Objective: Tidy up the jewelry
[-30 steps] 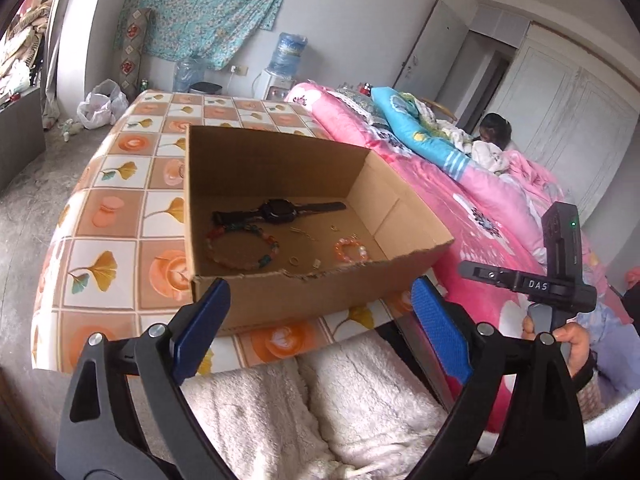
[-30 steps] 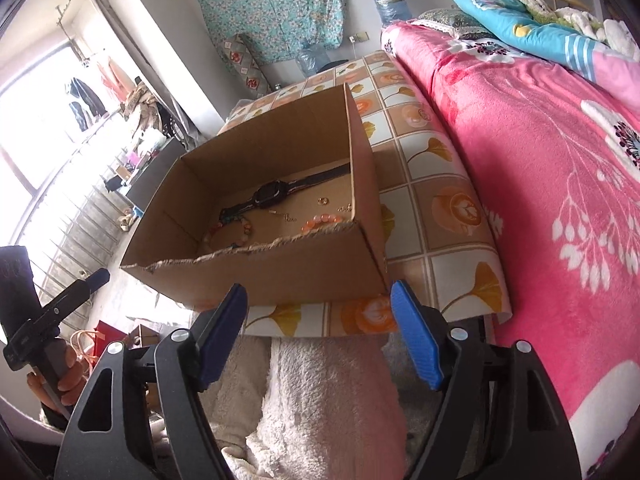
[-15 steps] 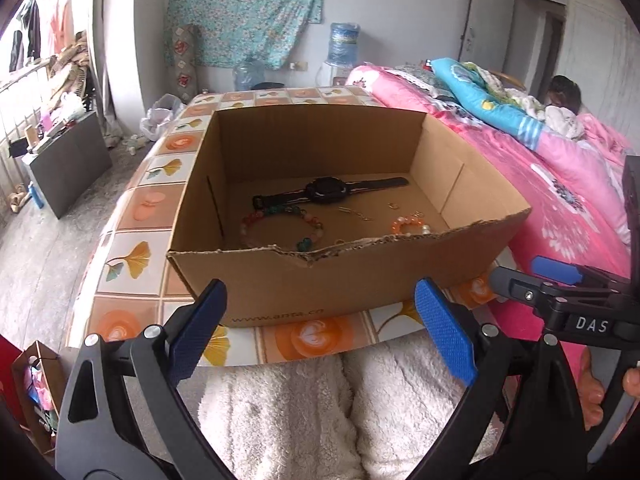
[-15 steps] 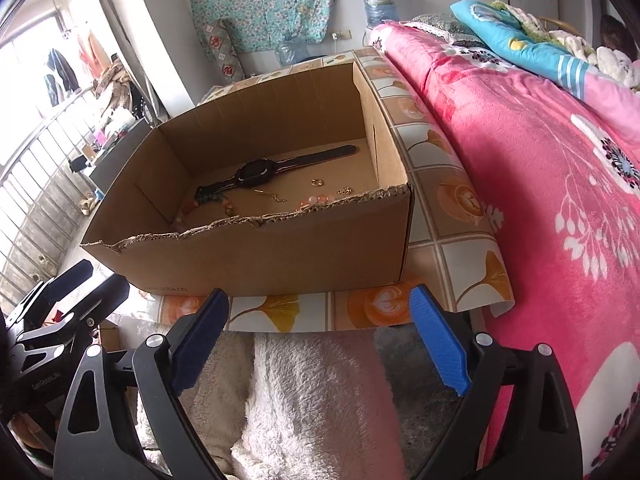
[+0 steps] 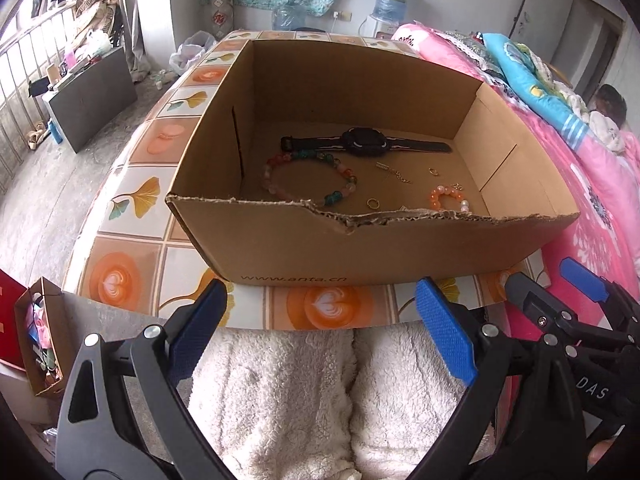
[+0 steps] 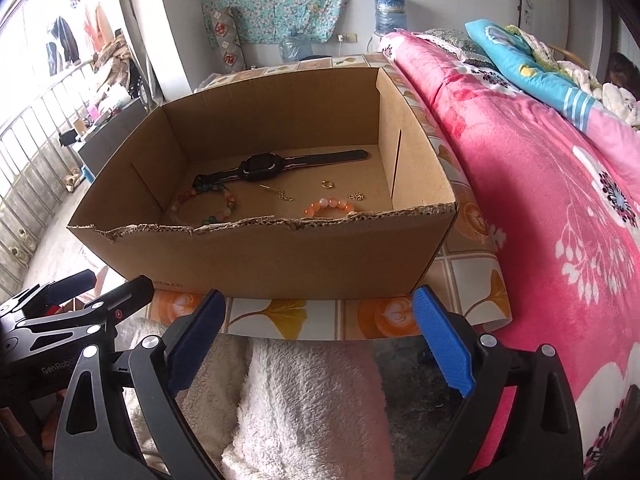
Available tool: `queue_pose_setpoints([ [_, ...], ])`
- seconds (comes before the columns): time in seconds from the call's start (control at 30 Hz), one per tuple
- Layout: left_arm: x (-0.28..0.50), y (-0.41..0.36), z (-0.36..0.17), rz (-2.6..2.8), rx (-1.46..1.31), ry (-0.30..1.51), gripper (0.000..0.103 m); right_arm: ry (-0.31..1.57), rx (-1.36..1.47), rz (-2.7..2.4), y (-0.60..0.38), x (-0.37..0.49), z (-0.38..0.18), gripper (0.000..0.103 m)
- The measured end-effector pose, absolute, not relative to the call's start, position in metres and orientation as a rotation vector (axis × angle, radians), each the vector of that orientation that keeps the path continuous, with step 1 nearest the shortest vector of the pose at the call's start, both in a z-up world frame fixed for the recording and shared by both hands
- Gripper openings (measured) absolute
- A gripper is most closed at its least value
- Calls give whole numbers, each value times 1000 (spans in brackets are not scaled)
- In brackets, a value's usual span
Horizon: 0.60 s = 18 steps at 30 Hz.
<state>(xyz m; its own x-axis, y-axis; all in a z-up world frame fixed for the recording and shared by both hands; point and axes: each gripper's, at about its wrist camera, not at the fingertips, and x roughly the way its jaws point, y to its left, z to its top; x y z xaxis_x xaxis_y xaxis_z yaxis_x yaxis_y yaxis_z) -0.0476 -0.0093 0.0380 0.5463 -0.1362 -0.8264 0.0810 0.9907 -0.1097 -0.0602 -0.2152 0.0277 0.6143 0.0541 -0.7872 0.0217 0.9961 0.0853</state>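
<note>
An open cardboard box [image 5: 360, 248] [image 6: 280, 256] stands on a tiled table. Inside lie a black watch [image 5: 364, 145] [image 6: 264, 168], a multicoloured bead bracelet [image 5: 308, 178] [image 6: 208, 206], a small orange bead bracelet [image 5: 446, 198] [image 6: 328, 206], a thin gold chain [image 5: 394, 174] [image 6: 278, 193] and small gold rings [image 5: 373, 203] [image 6: 327, 184]. My left gripper [image 5: 320, 332] is open and empty, just short of the box's near wall. My right gripper [image 6: 318, 336] is open and empty at the same distance, to the right of the left one.
The table [image 5: 132, 196] has an orange-and-leaf tile cover. A pink bed [image 6: 560, 200] runs along its right side. White fleece-covered legs [image 5: 320, 400] lie below the grippers. A small box of clutter [image 5: 40, 336] sits on the floor at the left.
Both grippers have swung to face the box squarely and moved nearer and higher, so more of its inside shows. Both stayed open. The jewellery has not moved.
</note>
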Motion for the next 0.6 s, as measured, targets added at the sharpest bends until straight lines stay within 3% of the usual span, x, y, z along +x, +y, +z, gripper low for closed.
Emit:
queue_pose_setpoints([
  [0.6, -46, -18, 32, -84, -22, 1009, 91, 927, 96, 2, -216, -54, 23, 92],
])
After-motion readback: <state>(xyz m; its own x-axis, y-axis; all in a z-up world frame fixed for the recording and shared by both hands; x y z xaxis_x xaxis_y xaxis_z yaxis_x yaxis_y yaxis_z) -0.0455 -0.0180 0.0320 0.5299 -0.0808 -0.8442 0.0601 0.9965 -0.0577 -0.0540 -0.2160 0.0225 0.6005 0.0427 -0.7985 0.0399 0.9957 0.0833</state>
